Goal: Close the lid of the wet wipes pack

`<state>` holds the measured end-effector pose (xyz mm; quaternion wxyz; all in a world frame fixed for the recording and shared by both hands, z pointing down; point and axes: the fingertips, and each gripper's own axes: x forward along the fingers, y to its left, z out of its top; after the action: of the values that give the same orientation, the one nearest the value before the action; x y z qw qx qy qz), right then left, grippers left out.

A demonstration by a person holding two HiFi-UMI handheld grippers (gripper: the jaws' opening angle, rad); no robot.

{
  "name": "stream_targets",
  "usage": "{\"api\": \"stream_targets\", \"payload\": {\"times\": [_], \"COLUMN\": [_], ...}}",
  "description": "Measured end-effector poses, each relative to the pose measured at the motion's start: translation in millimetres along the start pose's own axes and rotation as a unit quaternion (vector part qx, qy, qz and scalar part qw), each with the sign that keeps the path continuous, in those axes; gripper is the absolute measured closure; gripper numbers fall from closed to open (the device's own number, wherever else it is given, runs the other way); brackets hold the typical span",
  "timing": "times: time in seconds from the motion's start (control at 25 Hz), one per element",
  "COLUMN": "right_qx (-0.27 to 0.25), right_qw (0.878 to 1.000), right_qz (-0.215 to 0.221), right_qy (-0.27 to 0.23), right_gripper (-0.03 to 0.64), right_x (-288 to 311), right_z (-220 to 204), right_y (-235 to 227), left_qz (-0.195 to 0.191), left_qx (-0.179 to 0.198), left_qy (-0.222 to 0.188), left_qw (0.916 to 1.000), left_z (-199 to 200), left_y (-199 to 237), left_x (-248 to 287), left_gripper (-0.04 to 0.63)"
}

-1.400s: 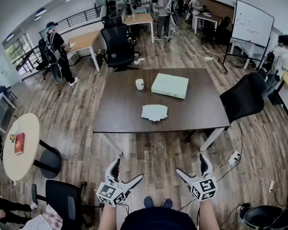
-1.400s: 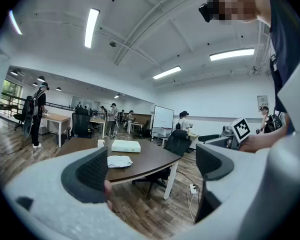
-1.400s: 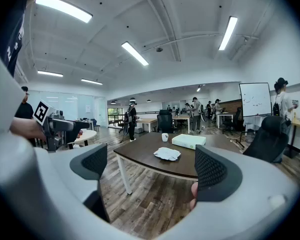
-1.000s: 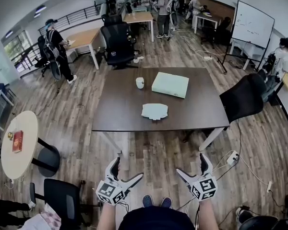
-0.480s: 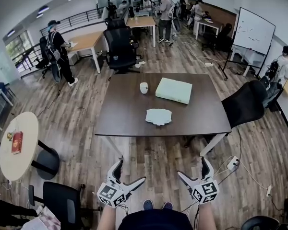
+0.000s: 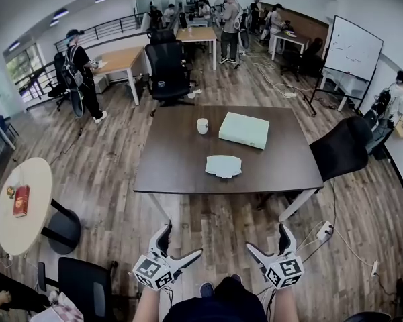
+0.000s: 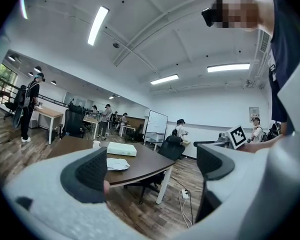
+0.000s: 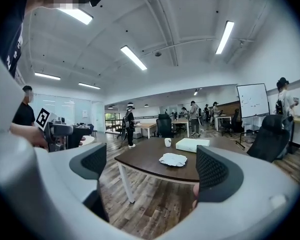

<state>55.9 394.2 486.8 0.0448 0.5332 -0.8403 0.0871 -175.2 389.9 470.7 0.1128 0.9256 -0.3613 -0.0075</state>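
The wet wipes pack (image 6: 223,166) is a pale, crumpled-looking packet lying near the front middle of the dark brown table (image 6: 168,166); its lid is too small to make out. It also shows far off in the left gripper view as the pack (image 7: 117,164) and in the right gripper view as the pack (image 8: 173,159). My left gripper (image 6: 181,240) and right gripper (image 6: 267,238) are held low over the wood floor, well short of the table. Both are open and hold nothing, as seen at the left gripper (image 7: 150,171) and the right gripper (image 8: 150,166).
A pale green box (image 6: 244,130) and a white cup (image 6: 202,125) stand behind the pack. A black office chair (image 6: 339,149) stands at the table's right side. A round table (image 6: 20,210) and a chair (image 6: 87,280) stand at left. A power strip (image 6: 323,231) lies on the floor. Several people stand farther back.
The head view has crept slightly toward the table, and the room has shifted a little in frame. Both grippers stay open and low, in the same pose.
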Motion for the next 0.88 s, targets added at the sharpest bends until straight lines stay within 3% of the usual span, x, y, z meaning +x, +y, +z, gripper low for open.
{"api": "stream_targets", "payload": {"times": [0.4,0.88], "right_qx": [0.002,-0.014], "right_qw": [1.0,1.0], "right_qz": [0.004,0.017], "right_qy": [-0.002,0.008], "right_gripper": [0.055,0.067], "right_x": [18.5,82.8], "right_z": [-0.5,-7.6], "right_y": [-5.1,-32.5], "left_qz": [-0.012,-0.016], "left_qx": [0.003,0.015], "left_qy": [0.013,0.022], "left_qw": [0.9998,0.9995], "left_z": [-11.0,-23.5], "left_y": [13.0,46.7], "left_x": [13.9,57.4], "left_gripper": [0.048,0.054]}}
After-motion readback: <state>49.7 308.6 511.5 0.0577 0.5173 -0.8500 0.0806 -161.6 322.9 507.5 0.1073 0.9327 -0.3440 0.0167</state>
